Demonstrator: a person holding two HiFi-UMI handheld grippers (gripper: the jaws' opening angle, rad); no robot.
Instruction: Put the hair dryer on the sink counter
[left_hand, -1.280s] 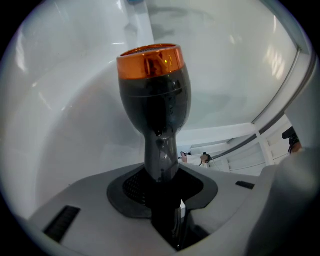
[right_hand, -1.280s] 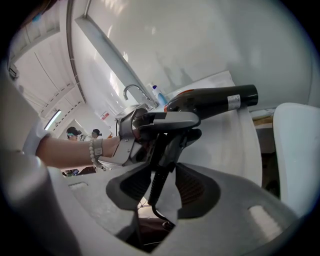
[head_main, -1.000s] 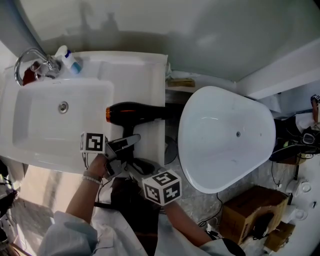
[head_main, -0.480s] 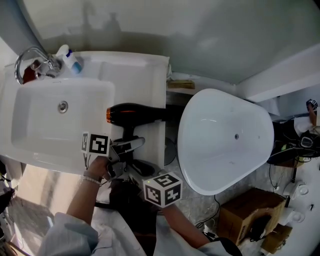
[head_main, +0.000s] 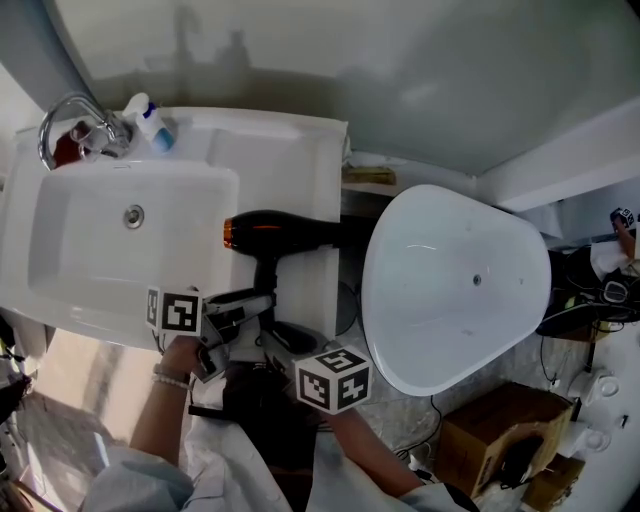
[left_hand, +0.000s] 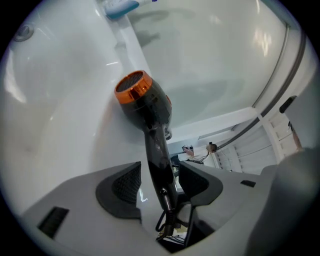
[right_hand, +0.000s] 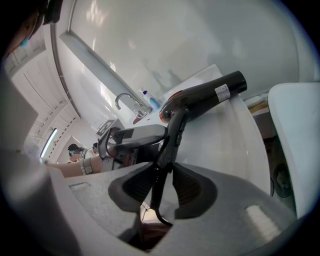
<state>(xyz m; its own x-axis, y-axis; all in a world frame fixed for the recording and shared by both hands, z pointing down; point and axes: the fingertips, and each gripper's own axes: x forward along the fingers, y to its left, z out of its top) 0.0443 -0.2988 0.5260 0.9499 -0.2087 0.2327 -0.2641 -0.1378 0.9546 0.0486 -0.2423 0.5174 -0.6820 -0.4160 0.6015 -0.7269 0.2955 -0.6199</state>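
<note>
Upper left of the head view: a chrome faucet (head_main: 68, 122) stands at the back of the basin (head_main: 60, 270), with a blue-and-white bottle (head_main: 153, 122) just beside it.

Centre left: the hair dryer (head_main: 290, 232) lies on the white worktop (head_main: 285, 150), on the flat strip to the right of the basin. Its orange nozzle end points toward the basin. Its rear end reaches past the worktop's right edge. The handle runs down toward the bottom of the frame.

Lower centre left: the left gripper (head_main: 245, 303) sits at the worktop's front edge, level with the handle. The left gripper view shows its jaws wide apart, having just been opening. The handle stands between the two pads with a clear gap on each side, so nothing is clamped.

Lower centre: the right gripper (head_main: 287, 335) is just right of and below the left one, aimed up along the handle. The right gripper view shows its jaws closed in on the foot of the handle, where the black cord (right_hand: 156, 200) leaves it. The cord hangs down between the pads.

Right half: a white tub (head_main: 400, 200) stands beside the worktop. A cardboard box (head_main: 500, 420) sits on the floor at lower right.
</note>
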